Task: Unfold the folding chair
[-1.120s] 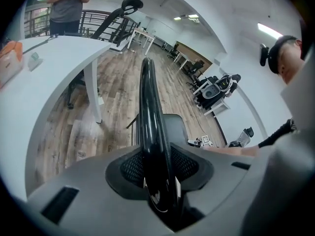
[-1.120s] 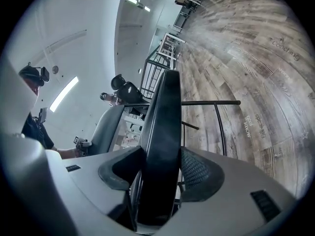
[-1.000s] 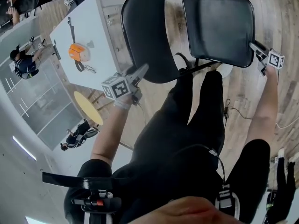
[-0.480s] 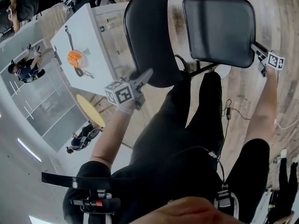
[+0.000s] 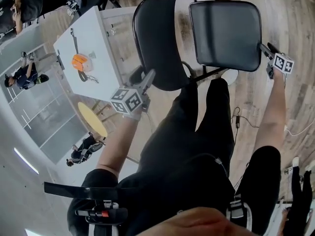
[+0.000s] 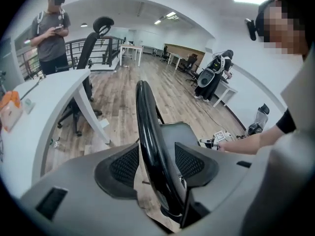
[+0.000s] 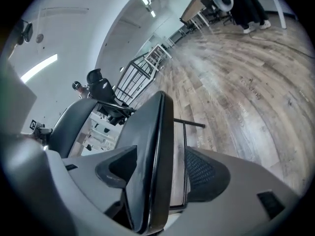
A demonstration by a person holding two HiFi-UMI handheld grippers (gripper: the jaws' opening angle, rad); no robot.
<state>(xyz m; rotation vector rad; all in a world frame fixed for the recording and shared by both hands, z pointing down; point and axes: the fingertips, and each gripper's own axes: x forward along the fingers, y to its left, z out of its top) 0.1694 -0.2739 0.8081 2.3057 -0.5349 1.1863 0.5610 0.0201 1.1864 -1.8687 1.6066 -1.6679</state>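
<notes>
The folding chair stands in front of me with its black backrest (image 5: 157, 38) and black padded seat (image 5: 224, 31) spread apart. My left gripper (image 5: 147, 77) is at the backrest's lower edge. In the left gripper view that rim (image 6: 147, 127) runs between the opening jaws of my left gripper (image 6: 156, 156), with floor showing beside it. My right gripper (image 5: 263, 48) is at the seat's right edge. In the right gripper view the seat edge (image 7: 150, 146) lies between the opening jaws of my right gripper (image 7: 162, 166), a gap on its right side.
A white table (image 5: 93, 38) with an orange object (image 5: 81, 63) stands left of the chair. A black office chair (image 6: 91, 48) and a standing person (image 6: 51, 28) are beyond it. My own legs in black trousers (image 5: 197, 132) are just below the chair. A cable (image 5: 238, 117) lies on the wood floor.
Both grippers stay at the chair's edges. The right gripper and the seat edge have drifted slightly left in the head view. The left gripper has rolled a little.
</notes>
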